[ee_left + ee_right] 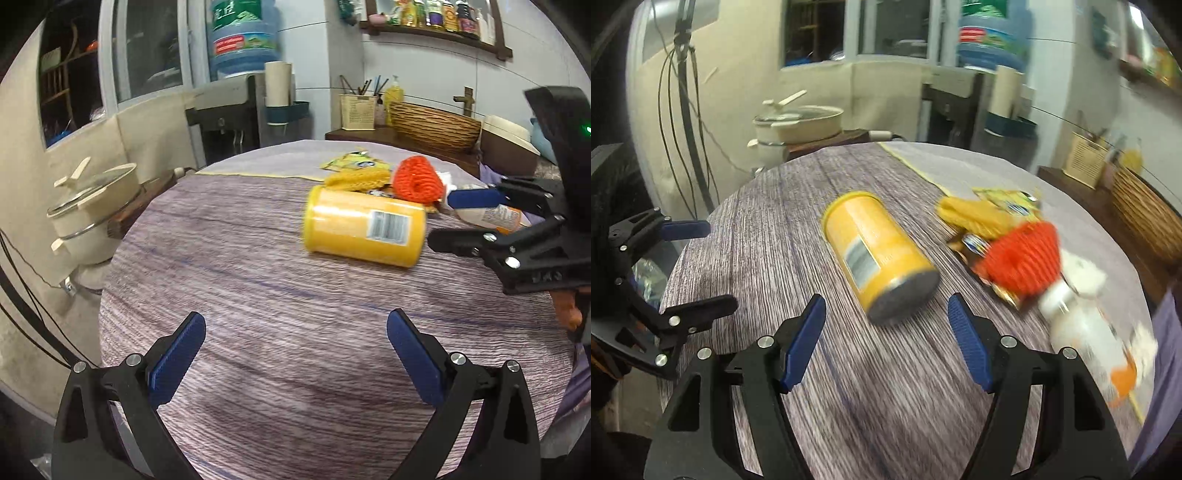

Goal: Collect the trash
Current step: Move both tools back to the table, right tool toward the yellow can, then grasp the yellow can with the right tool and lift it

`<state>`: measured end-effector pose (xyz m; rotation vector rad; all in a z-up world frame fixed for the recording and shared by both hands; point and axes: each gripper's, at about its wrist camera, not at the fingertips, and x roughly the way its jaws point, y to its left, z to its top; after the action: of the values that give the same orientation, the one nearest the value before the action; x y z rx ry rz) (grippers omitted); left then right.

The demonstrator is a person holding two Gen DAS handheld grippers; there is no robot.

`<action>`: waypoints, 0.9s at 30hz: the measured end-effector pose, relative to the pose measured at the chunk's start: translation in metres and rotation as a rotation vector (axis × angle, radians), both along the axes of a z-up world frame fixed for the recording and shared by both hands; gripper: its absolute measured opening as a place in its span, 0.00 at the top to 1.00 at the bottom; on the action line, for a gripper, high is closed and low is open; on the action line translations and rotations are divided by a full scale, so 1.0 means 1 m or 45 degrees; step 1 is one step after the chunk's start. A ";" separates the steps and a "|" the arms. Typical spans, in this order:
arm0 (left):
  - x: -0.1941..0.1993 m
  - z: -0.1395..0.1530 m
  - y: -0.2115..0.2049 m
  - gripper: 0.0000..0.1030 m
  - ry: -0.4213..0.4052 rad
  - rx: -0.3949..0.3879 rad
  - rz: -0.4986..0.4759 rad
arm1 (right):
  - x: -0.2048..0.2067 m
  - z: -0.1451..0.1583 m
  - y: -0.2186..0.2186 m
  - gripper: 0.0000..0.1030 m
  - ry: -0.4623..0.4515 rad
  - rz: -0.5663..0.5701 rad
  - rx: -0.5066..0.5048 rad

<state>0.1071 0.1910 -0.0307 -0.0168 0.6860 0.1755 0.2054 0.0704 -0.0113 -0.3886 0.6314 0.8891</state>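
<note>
yellow canister (364, 228) on its side, lid on

Glossy yellow canister (877, 256), metal base; streaky woven tablecloth (783, 229)

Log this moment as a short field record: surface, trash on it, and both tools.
surface: round table with purple-grey streaked cloth
can: yellow can, lying on its side, barcode up
nets: orange net and yellow net beyond the can
bottle: white bottle lying beside the orange net
wrappers: yellow wrappers behind the nets
left tool: open, empty
right tool: open, empty, can just ahead
</note>
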 end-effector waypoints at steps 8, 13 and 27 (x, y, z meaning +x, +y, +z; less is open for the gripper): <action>0.009 -0.007 0.039 0.05 0.032 -0.038 0.000 | 0.039 -0.012 0.078 0.29 -0.011 0.128 -0.236; 0.021 -0.009 0.053 0.05 0.046 -0.032 -0.014 | 0.058 -0.027 0.099 0.29 0.028 0.184 -0.349; 0.046 -0.011 0.064 0.05 0.082 -0.015 -0.080 | 0.072 -0.042 0.120 0.34 0.122 0.300 -0.468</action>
<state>0.1533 0.2554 -0.0421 -0.0005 0.7510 0.1120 0.2769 0.1908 -0.0532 -0.7666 0.8529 1.0211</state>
